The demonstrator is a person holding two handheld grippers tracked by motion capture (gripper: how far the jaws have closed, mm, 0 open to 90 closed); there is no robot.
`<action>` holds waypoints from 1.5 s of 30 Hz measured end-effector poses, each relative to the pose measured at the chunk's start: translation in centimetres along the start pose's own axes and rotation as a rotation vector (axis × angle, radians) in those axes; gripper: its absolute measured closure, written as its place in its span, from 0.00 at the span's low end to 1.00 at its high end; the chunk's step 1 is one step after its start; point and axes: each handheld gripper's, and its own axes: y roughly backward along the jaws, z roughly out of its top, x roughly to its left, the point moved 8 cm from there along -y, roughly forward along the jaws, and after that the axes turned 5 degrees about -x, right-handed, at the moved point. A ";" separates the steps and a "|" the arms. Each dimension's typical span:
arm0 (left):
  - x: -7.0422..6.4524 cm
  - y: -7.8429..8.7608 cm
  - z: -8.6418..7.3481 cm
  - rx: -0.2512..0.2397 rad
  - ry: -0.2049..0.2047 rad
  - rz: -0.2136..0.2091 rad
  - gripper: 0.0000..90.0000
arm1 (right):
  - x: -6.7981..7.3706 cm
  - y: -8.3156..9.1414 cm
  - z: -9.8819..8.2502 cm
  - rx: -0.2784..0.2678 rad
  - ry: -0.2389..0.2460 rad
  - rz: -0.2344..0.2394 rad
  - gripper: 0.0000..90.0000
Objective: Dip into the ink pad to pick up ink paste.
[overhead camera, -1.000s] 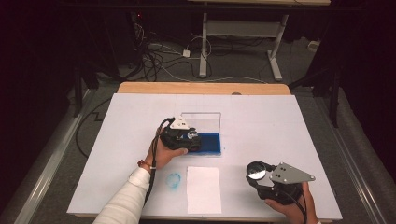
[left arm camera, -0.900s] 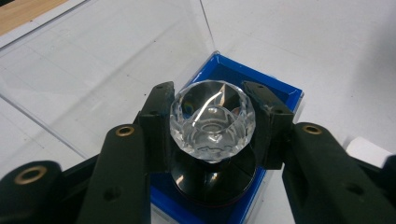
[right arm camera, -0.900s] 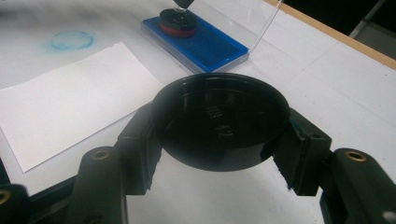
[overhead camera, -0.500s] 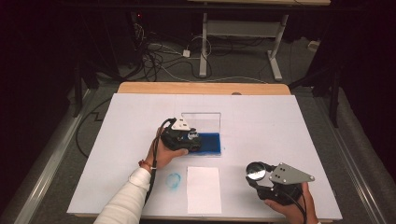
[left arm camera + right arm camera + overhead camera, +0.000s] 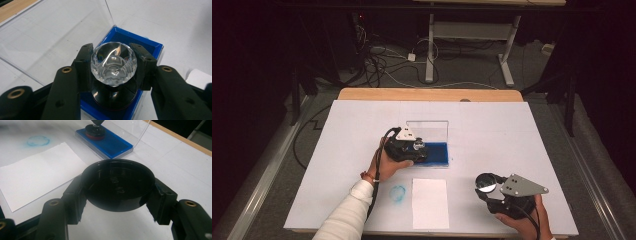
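Nearest the person, the right gripper sits low over the front right of the tabletop, its jaws closed on a round black cap held open side up; in the high view the cap shows as a small disc at the gripper's tip, and the right hand under it rests near the tabletop's front edge. Just to its left lies a blank sheet of paper, and beside that a faint blue ring is printed straight on the tabletop, so one trial print seems done while the paper itself carries no mark yet. Farther back, the left gripper points down into the open ink pad, its jaws clamped on the clear faceted knob of a stamp whose black base presses on the blue surface; the pad's clear lid stands upright behind it. The left hand reaches forward from a white sleeve, wrist level, gripper tilted steeply onto the pad. By my reading, the cap is off and the stamp is being inked; what is left is to lift it, press it on the paper, and later recap it.
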 end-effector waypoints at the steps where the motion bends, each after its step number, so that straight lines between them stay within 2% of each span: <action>1: 0.0 0.0 0.0 0.001 -0.002 0.000 0.61 | 0.0 0.0 0.0 -0.001 0.001 0.000 0.43; 3: 0.0 0.0 0.0 0.005 -0.003 0.001 0.61 | -0.1 0.0 0.1 -0.005 -0.003 0.001 0.43; 7: 0.2 -0.2 0.1 -0.005 0.024 -0.008 0.61 | -0.2 -0.1 0.2 -0.006 -0.004 0.003 0.43; 27: 0.1 -0.1 0.1 0.013 0.020 -0.001 0.61 | -0.1 -0.3 0.3 -0.005 0.003 0.008 0.43; 36: 0.2 -0.1 0.1 0.010 0.032 -0.008 0.61 | 0.1 -0.2 0.3 -0.006 0.006 0.013 0.43; 38: 0.3 -0.1 0.2 0.007 0.047 -0.013 0.61 | 0.1 -0.3 0.3 -0.004 0.009 0.014 0.43; 41: 0.3 -0.1 0.3 0.019 0.038 -0.011 0.61 | 0.2 -0.2 0.5 -0.009 0.012 0.015 0.43; 45: 0.3 0.0 0.3 0.014 0.048 -0.011 0.61 | 0.1 -0.1 0.5 -0.012 0.006 0.013 0.43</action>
